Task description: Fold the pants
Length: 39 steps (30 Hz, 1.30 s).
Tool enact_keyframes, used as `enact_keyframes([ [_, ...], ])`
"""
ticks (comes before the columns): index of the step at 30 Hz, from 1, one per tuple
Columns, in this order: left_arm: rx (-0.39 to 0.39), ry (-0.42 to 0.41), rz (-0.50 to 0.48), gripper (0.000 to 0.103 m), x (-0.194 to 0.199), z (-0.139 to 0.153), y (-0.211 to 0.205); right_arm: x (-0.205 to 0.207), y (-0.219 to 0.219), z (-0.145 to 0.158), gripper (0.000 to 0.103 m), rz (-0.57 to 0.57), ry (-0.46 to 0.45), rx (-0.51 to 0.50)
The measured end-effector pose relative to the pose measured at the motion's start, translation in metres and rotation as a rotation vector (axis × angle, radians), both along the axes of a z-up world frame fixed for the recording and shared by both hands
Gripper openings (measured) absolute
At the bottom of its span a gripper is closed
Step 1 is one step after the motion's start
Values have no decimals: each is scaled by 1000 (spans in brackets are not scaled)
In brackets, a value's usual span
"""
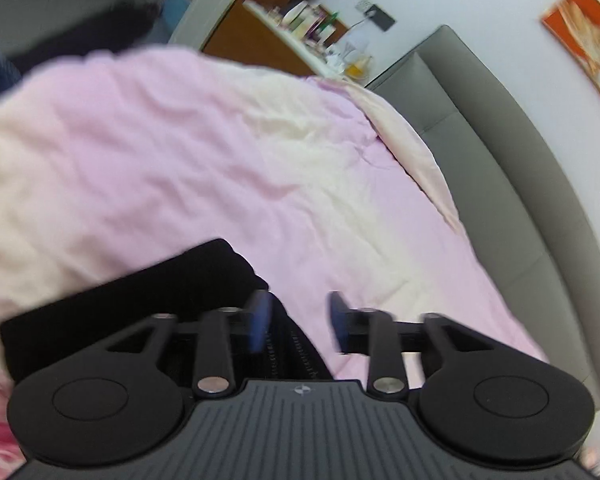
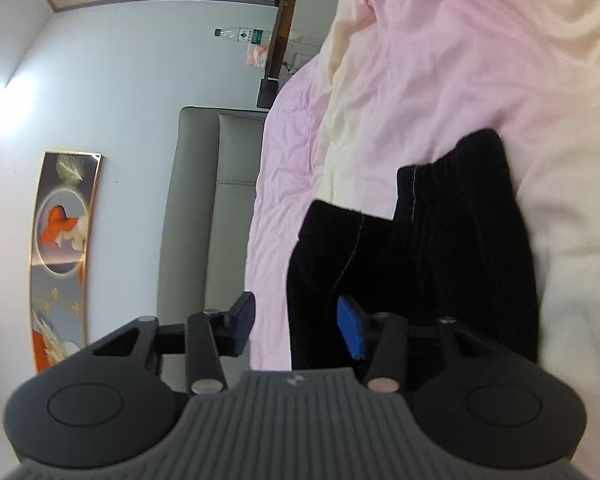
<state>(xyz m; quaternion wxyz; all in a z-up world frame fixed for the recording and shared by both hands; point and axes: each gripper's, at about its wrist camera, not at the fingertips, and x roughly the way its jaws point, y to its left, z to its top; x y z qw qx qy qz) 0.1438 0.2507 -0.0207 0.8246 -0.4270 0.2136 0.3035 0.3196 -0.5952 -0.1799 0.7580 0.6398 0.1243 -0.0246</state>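
Note:
Black ribbed pants [image 1: 148, 300] lie folded on the pink and cream bedspread [image 1: 188, 152]. In the left wrist view my left gripper [image 1: 300, 322] is open over the pants' right edge, its left pad above the fabric, its right pad above the bedspread, holding nothing. In the right wrist view the pants [image 2: 440, 248] show as a stack with a smaller flap on top and pale seam stitching. My right gripper [image 2: 298, 328] is open at the pants' near left edge, the blue right pad over the fabric, nothing held.
A grey padded headboard [image 1: 500, 168] borders the bed [image 2: 480, 60]. Beyond it stand a wooden cabinet with bottles [image 1: 300, 24] and orange wall pictures [image 1: 588, 36]. A bedside table with a water bottle [image 2: 240, 35] stands at the far end in the right wrist view.

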Motion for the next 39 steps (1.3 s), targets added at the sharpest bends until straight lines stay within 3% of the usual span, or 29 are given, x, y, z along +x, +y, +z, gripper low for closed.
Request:
enact_keyframes([
  [2, 44, 37, -112, 61, -4, 4, -23, 6, 11, 17, 48, 39, 27, -141],
  [4, 37, 87, -268, 65, 0, 0, -50, 14, 32, 32, 48, 154, 52, -273],
  [7, -43, 150, -475, 70, 8, -17, -95, 28, 80, 38, 48, 424, 94, -384],
  [9, -76, 156, -562, 71, 18, -23, -122, 33, 119, 40, 48, 595, 117, -444],
  [11, -91, 170, -633, 76, 32, -27, -146, 35, 160, 46, 48, 737, 135, -564],
  [15, -121, 218, -780, 76, 60, -29, -189, 22, 211, 60, 57, 803, 64, -866],
  [17, -162, 213, -846, 81, 74, -30, -205, 19, 212, 56, 57, 781, 84, -881],
  [19, -282, 186, -893, 87, 85, -39, -217, 19, 203, 50, 57, 726, 137, -840],
  [22, -458, 182, -823, 87, 107, -65, -218, 12, 182, 43, 58, 633, 196, -692],
  [24, -514, 200, -735, 83, 115, -82, -216, 4, 170, 46, 58, 594, 182, -611],
  [26, -578, 167, -635, 75, 114, -95, -213, -7, 168, 47, 58, 560, 165, -567],
  [28, -594, 142, -561, 35, 113, -99, -213, -10, 170, 46, 58, 577, 148, -549],
  [29, -590, 128, -555, 5, 115, -98, -213, -8, 175, 49, 58, 595, 133, -569],
  [32, -571, 46, -506, 3, 126, -81, -208, -7, 177, 51, 58, 584, 116, -656],
  [35, -489, -5, -490, 3, 153, -61, -203, -4, 173, 48, 58, 588, 103, -630],
  [37, -427, 14, -478, 3, 172, -61, -204, -3, 172, 46, 58, 589, 97, -619],
  [39, -391, 96, -490, 6, 190, -76, -211, -1, 173, 45, 58, 589, 99, -632],
])
